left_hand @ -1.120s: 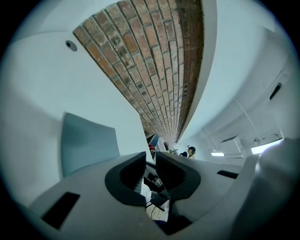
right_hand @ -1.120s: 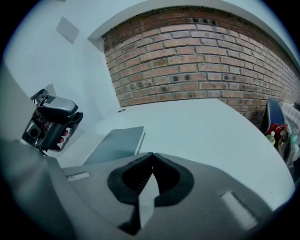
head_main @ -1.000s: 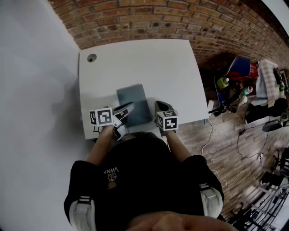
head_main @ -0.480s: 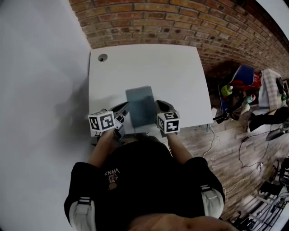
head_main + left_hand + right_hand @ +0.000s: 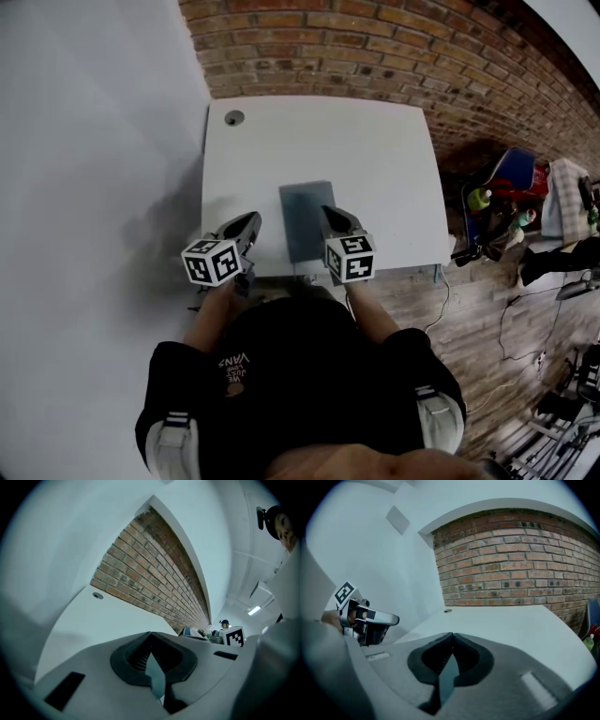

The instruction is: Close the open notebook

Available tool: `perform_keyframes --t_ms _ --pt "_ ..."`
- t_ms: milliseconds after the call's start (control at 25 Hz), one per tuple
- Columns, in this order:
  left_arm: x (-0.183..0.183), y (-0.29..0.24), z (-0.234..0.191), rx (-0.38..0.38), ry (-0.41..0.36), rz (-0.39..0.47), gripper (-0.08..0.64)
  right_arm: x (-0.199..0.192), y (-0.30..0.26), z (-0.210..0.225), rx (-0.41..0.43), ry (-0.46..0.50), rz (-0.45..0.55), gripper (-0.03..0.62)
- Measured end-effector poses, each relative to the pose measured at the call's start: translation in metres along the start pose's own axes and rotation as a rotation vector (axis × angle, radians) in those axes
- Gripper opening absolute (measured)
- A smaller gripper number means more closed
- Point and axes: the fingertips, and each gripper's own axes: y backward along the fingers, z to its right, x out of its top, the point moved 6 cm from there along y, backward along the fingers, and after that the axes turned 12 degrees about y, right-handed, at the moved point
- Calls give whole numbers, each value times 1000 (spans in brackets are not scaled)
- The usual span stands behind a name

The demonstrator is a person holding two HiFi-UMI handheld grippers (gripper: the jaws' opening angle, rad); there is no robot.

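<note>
Grey-blue and closed, the notebook [image 5: 302, 221] is lying flat near the front edge of the white worktop [image 5: 361, 141], my left tongs [image 5: 249, 223] having just been closing on nothing beside it, my right tongs [image 5: 330, 216] sitting pressed together, empty, by its right edge.

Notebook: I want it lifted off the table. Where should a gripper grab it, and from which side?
The notebook lies flat and closed on the table, its near short edge by the front rim. Probably grip that edge, coming in low from the front, where a jaw might slip under.
</note>
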Motion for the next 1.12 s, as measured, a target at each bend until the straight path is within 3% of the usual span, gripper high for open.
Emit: perform_keyframes --t_ms 200,400,640,1120 --pt "5 23 -5 32 -26 56 8 21 5 -16 9 17 59 -2" --pt "4 42 -7 78 -119 71 8 34 11 -34 15 35 98 -2" --pt "6 63 -13 100 -142 122 8 41 16 -52 22 37 125 -2" --pt "-4 97 -19 138 -225 131 8 40 32 -83 -1 53 154 -3"
